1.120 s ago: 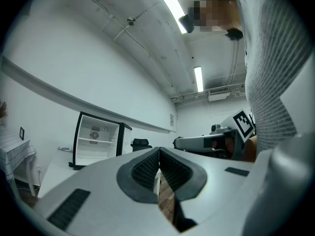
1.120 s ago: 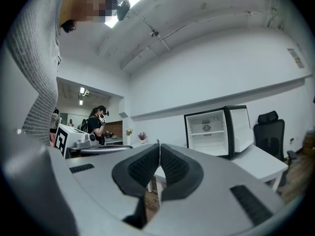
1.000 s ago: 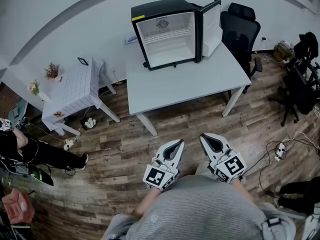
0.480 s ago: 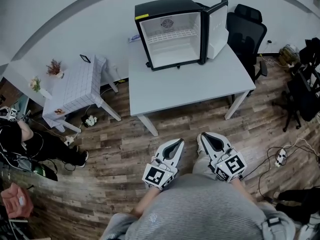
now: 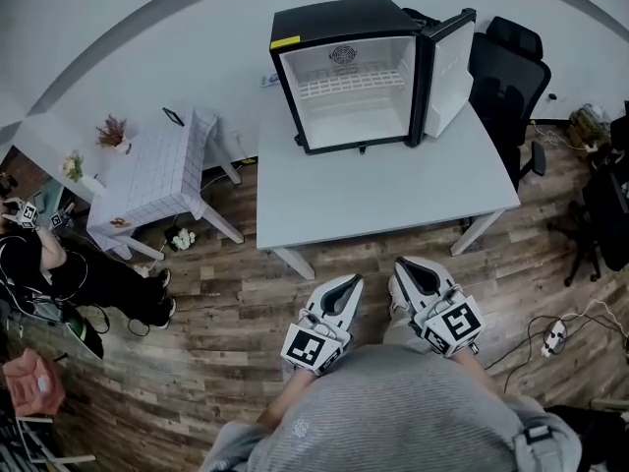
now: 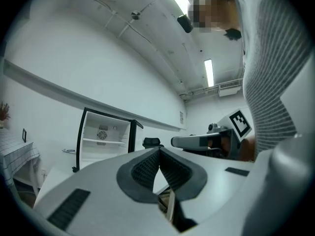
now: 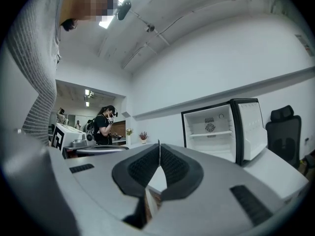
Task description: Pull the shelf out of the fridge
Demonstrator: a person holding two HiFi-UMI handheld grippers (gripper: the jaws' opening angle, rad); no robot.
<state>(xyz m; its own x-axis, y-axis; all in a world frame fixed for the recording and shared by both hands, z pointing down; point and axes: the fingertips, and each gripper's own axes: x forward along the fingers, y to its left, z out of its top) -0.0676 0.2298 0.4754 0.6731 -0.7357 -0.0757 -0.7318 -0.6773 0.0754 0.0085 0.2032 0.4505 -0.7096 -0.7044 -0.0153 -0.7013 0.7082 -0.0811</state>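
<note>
Shelf (image 5: 349,80) untouched in the fridge (image 5: 334,16); left tool (image 5: 352,283) and right tool (image 5: 401,269), both closed and empty, should open, then reach in level.

Bare tabletop (image 5: 383,190) before fridge (image 5: 334,16) mouth; door (image 5: 450,67) open rightward, clear of opening; office chair (image 5: 511,87) behind door

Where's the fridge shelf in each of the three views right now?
Head view: shelf top centre, inside the open fridge.
Left gripper view: shelf left of centre.
Right gripper view: shelf right of centre.
Shared landmark: round vent just above the shelf in every view.
</note>
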